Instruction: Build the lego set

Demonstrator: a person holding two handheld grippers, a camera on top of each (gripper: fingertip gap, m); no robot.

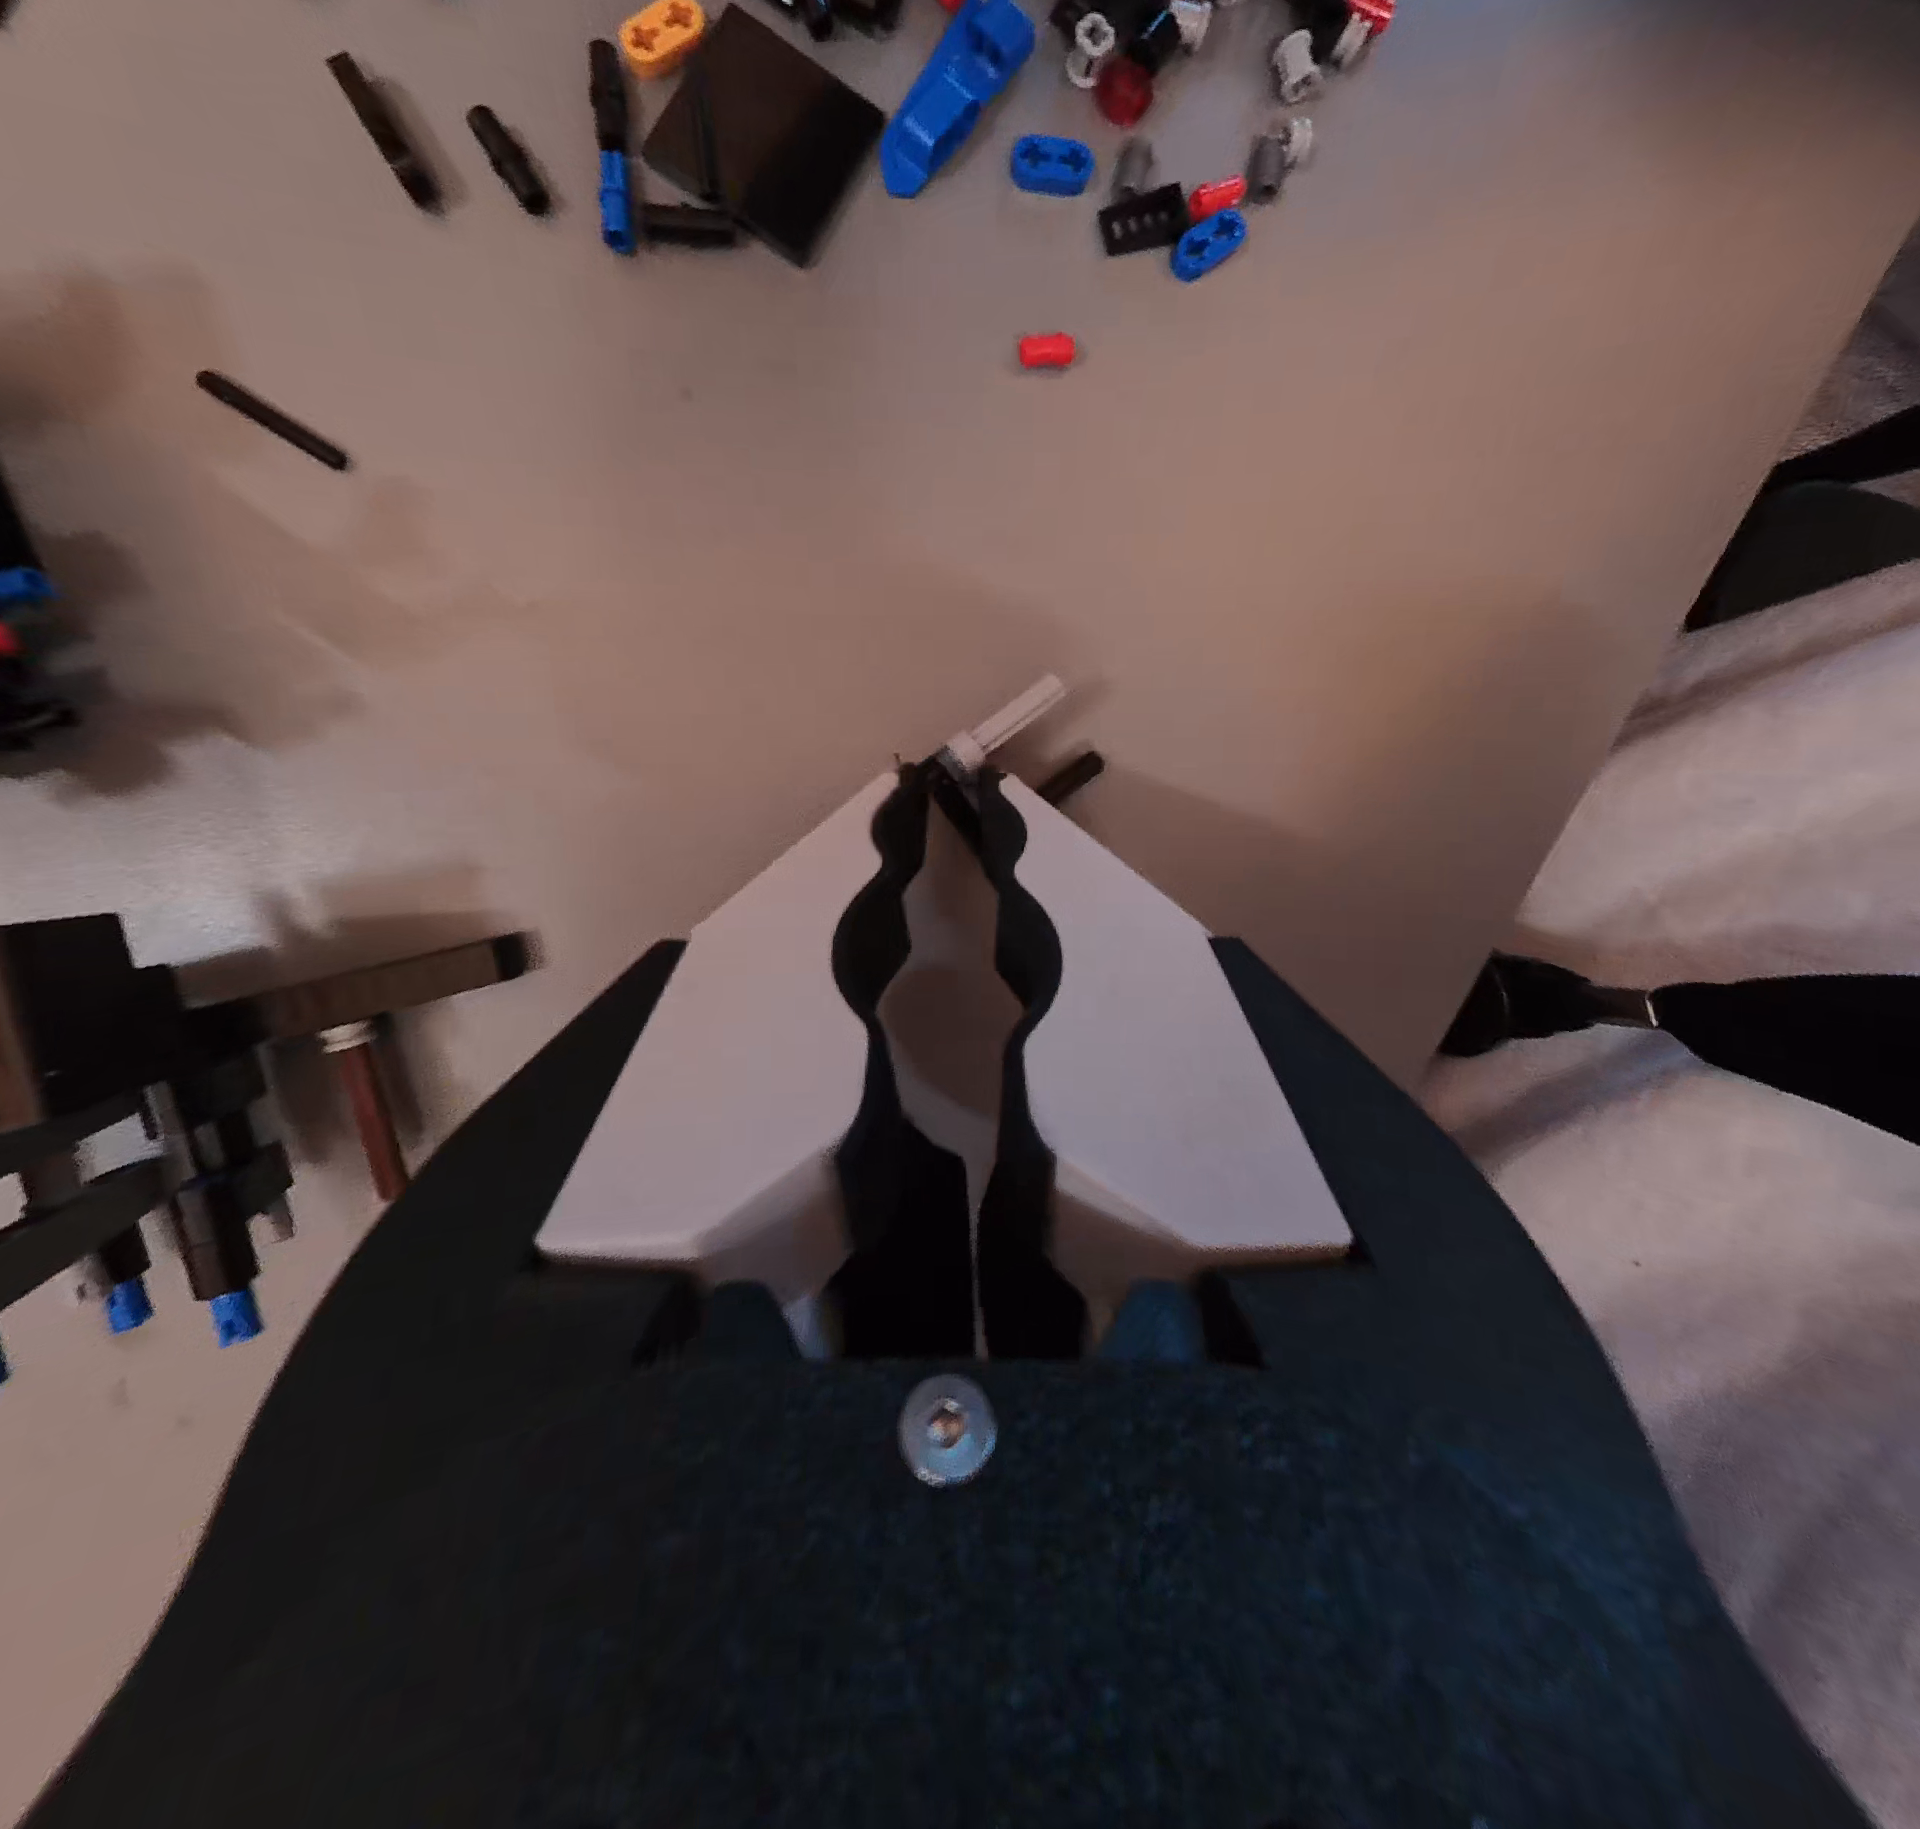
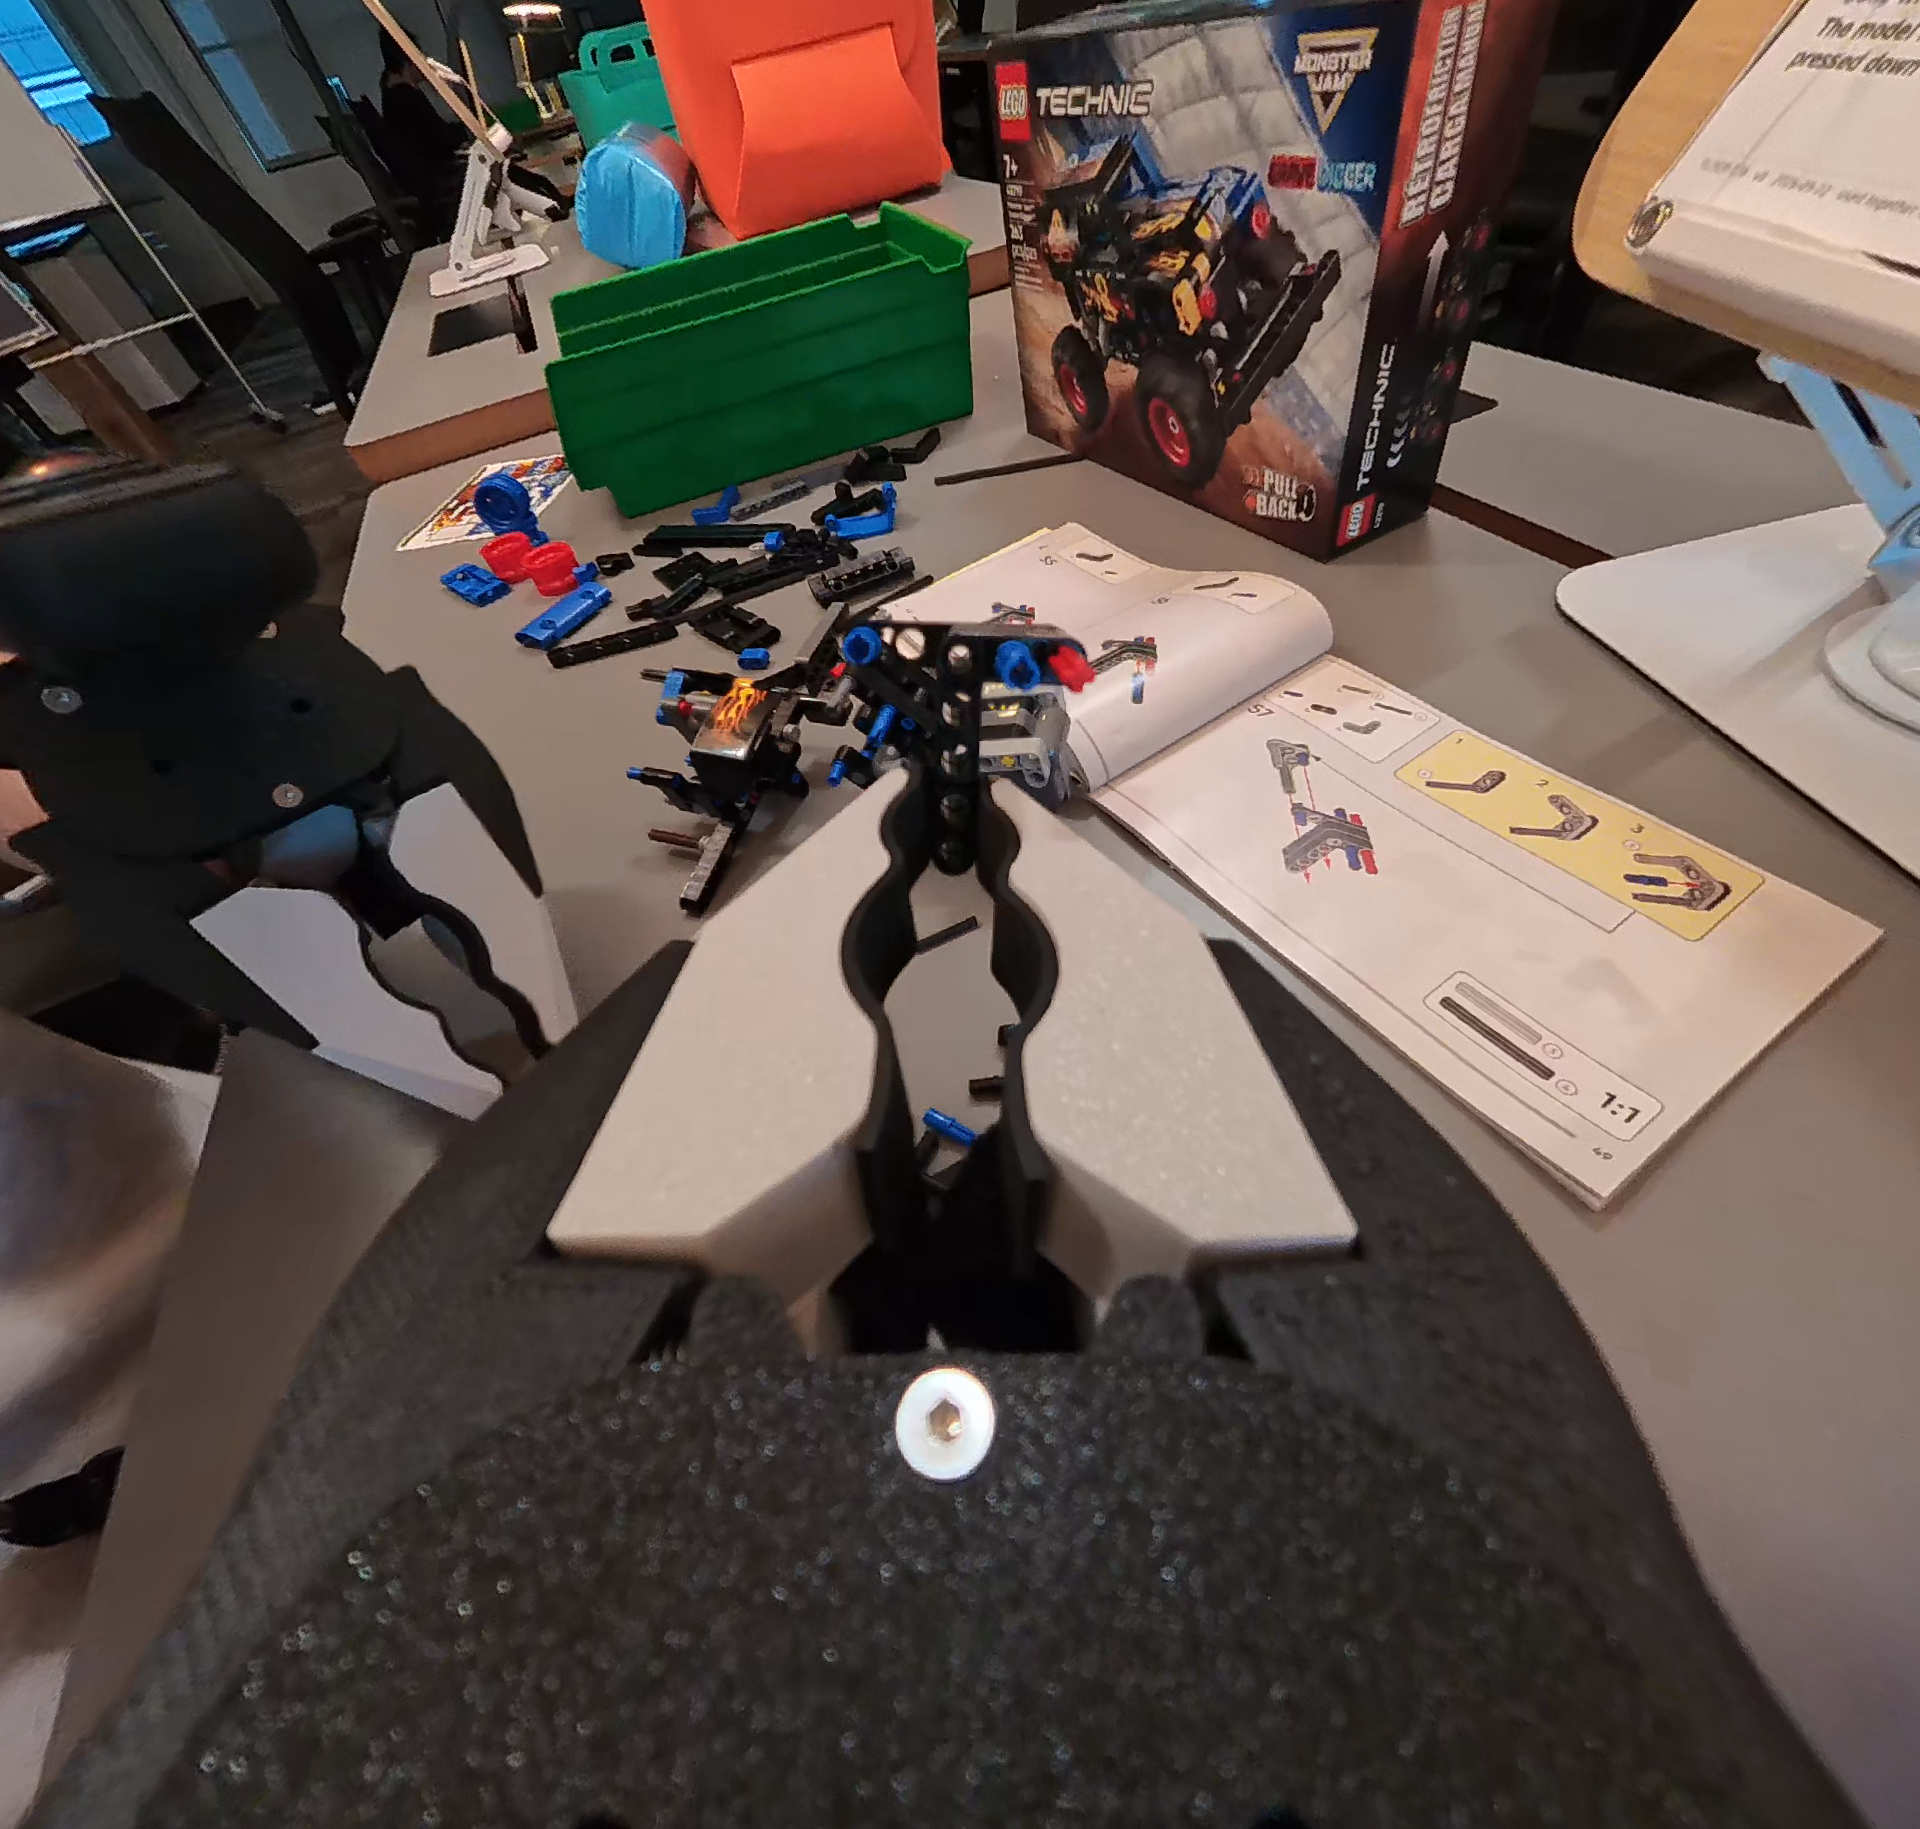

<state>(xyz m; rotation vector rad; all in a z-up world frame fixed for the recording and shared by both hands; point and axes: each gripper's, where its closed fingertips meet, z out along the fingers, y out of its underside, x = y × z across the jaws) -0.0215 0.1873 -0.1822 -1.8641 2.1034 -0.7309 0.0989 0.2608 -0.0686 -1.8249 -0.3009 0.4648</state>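
Left gripper (image 1: 954,777) hangs over the table (image 1: 727,553), jaws pinched on a small grey pin (image 1: 1003,725) poking out past its tips; black rods (image 1: 272,420) lie to its left, a lone red connector (image 1: 1046,351) ahead, the loose parts pile (image 1: 1195,34) beyond on the right; right gripper (image 2: 951,823) clamps tight on a black beam assembly (image 2: 956,683) with blue and red pins, held above the table's near side; part-built chassis (image 2: 727,740) left of it, green bin (image 2: 758,366) behind, open instruction booklet (image 2: 1403,844) right, set box (image 2: 1247,252) upright behind that.
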